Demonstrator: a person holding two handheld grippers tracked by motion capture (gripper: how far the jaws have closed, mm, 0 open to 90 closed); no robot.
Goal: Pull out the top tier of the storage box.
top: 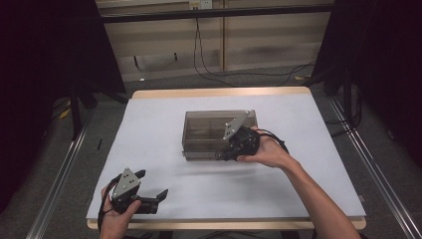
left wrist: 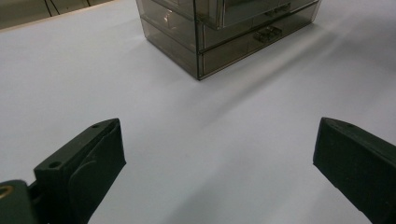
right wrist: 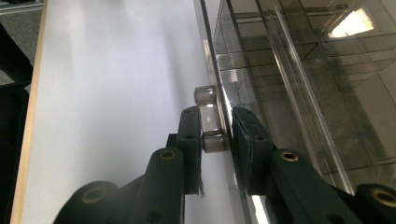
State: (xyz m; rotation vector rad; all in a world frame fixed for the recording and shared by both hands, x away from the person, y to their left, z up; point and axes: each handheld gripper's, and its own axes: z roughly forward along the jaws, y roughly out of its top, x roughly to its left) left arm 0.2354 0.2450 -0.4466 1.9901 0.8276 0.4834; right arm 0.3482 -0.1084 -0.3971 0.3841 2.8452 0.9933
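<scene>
My grippers [top: 149, 185] are black, each topped with a grey plate [top: 127, 182]. The drawer box [top: 211, 130] is smoky, see-through grey-brown, its handle [right wrist: 208, 120] clear. The table [top: 164, 124] is plain white with a pale wood edge [top: 219, 92]. The floor [top: 259, 79] is grey.

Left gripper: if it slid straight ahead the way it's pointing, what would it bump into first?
Probably the smoky clear drawer box. The left gripper has its jaws wide open over bare white table, and the box stands ahead, slightly right of centre, so it might just clip the near corner.
</scene>
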